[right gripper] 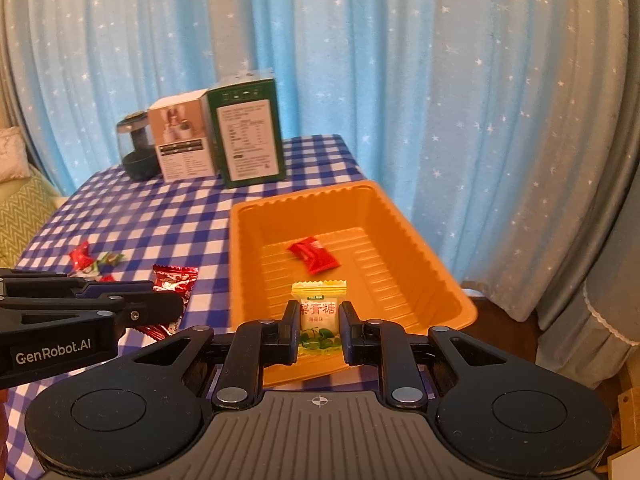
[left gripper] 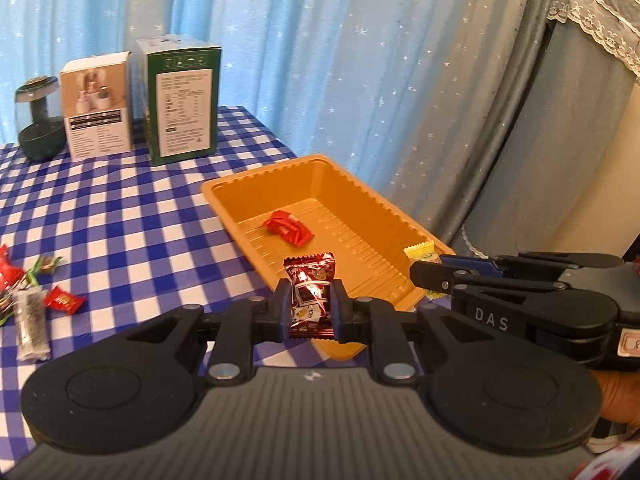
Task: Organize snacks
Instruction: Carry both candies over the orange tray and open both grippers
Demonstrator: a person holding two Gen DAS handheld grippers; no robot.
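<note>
At nine o'clock loose candies lie on the checked tablecloth. My left gripper is pinched tight on a dark red candy packet, held over the near rim of the orange tray. Inside, toward twelve o'clock, lies a red candy. At three o'clock, my right gripper clamps a yellow candy packet above the tray's floor.

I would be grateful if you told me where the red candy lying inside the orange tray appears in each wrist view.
Left wrist view: the red candy lies centre, slightly right, on the tray floor.
Right wrist view: the red candy lies near centre, above the yellow candy.
Shared landmark: the orange tray.
</note>
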